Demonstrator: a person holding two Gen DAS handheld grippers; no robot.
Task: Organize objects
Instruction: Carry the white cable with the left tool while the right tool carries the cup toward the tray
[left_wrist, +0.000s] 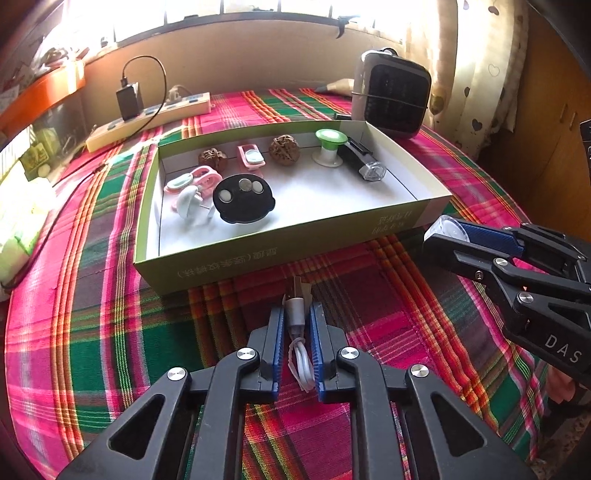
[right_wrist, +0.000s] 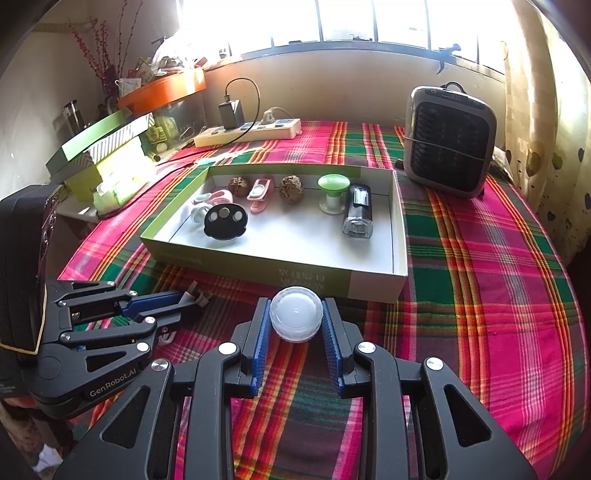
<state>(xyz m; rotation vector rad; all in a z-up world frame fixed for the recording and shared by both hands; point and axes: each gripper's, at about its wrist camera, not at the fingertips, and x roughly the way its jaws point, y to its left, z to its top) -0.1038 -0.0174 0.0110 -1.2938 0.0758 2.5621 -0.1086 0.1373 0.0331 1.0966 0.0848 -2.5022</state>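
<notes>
The left tool (left_wrist: 297, 314) pinches a white cable (left_wrist: 295, 314) by its plug, just in front of the box (left_wrist: 258, 254). The right tool (right_wrist: 295, 314) squeezes a round white cap (right_wrist: 296, 314) close to the box's near wall.

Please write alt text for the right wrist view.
The right gripper holds a round translucent cap above a plaid tablecloth, just before an open cardboard box of small items. The left gripper, at left, grips a cable plug.
</notes>
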